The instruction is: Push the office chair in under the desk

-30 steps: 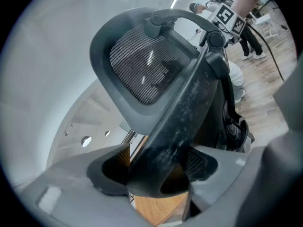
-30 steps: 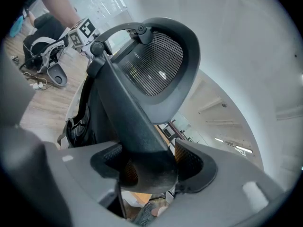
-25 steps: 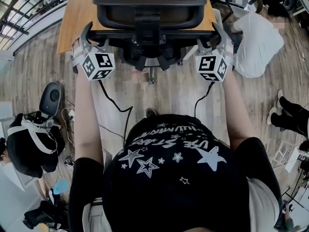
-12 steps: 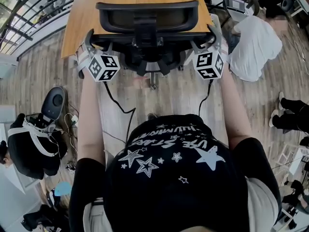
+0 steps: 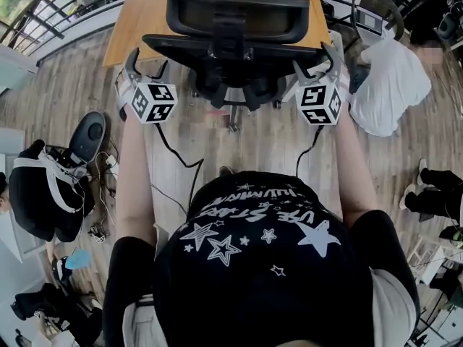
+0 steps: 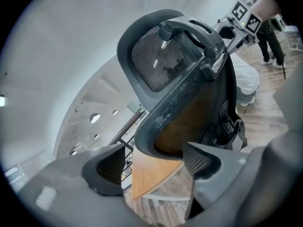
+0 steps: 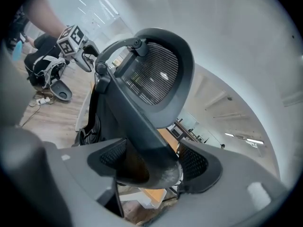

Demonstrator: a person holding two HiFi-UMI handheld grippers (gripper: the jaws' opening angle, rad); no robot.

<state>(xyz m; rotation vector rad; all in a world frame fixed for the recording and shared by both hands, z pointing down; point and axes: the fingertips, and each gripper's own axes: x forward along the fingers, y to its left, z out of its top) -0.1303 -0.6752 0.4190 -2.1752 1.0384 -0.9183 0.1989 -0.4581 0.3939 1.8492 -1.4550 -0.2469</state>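
The black mesh office chair (image 5: pixel 231 45) stands with its back toward me and its seat under the wooden desk (image 5: pixel 141 9). My left gripper (image 5: pixel 145 60) is open at the left edge of the backrest. In the left gripper view the chair (image 6: pixel 189 103) rises just past the left gripper (image 6: pixel 154 167), and only desk top (image 6: pixel 151 174) shows between the pads. My right gripper (image 5: pixel 316 58) is open around the backrest's right edge. The chair frame (image 7: pixel 142 112) lies between the jaws of the right gripper (image 7: pixel 154 162), with a gap at one pad. Both pairs of jaws have just been opening.
A person in white (image 5: pixel 391 71) crouches on the wooden floor to the right of the desk. Someone's legs (image 5: pixel 434 186) show at the right edge. A black bag (image 5: pixel 43 201), a dark device (image 5: pixel 90 132) and cables lie on the floor at the left. A railing (image 5: pixel 65 6) runs behind.
Both grippers have opened wider off the backrest's edges. The left gripper has drawn slightly away from the chair's left edge, while the right one stays at its edge.
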